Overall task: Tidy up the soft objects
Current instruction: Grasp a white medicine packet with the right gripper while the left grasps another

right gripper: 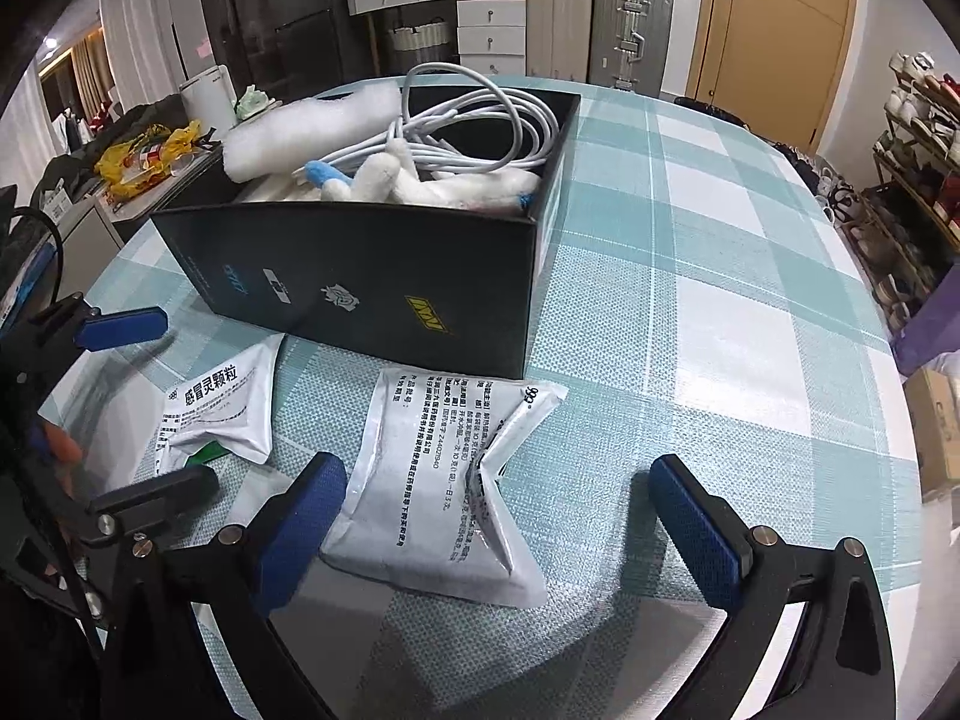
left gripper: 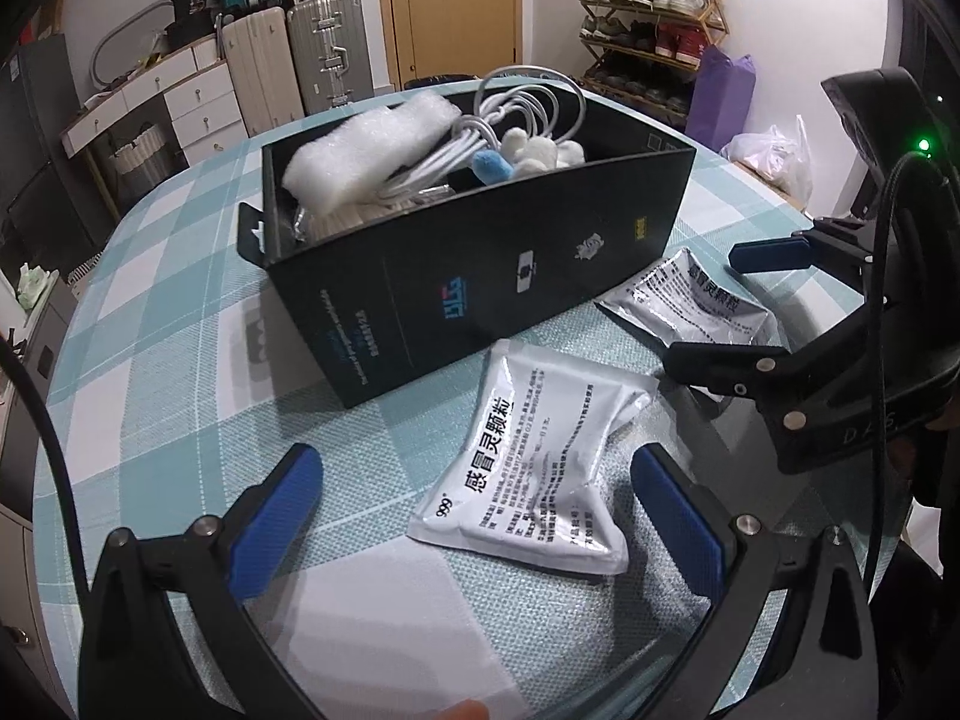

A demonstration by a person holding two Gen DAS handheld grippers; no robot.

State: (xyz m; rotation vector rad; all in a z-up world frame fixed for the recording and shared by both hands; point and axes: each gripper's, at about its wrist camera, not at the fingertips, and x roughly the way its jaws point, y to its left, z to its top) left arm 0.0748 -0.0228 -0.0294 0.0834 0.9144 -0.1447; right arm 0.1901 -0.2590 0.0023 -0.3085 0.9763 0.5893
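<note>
A black box [left gripper: 480,276] [right gripper: 372,282] stands on the checked table and holds white foam wrap [left gripper: 360,150] [right gripper: 306,132], a coiled white cable [left gripper: 528,102] [right gripper: 480,126] and a white plush toy [left gripper: 534,153] [right gripper: 432,183]. Two white medicine sachets lie in front of it. My left gripper [left gripper: 480,510] is open around one sachet [left gripper: 534,462] [right gripper: 222,414]. My right gripper [right gripper: 498,516] [left gripper: 720,312] is open around the other sachet [right gripper: 444,480] [left gripper: 702,306]. Neither sachet is gripped.
The table [left gripper: 180,300] [right gripper: 720,300] has a teal and white checked cloth. Suitcases [left gripper: 300,60] [right gripper: 600,18], a drawer unit [left gripper: 180,102] and a shoe rack [left gripper: 648,30] [right gripper: 912,162] stand beyond the table's far edge.
</note>
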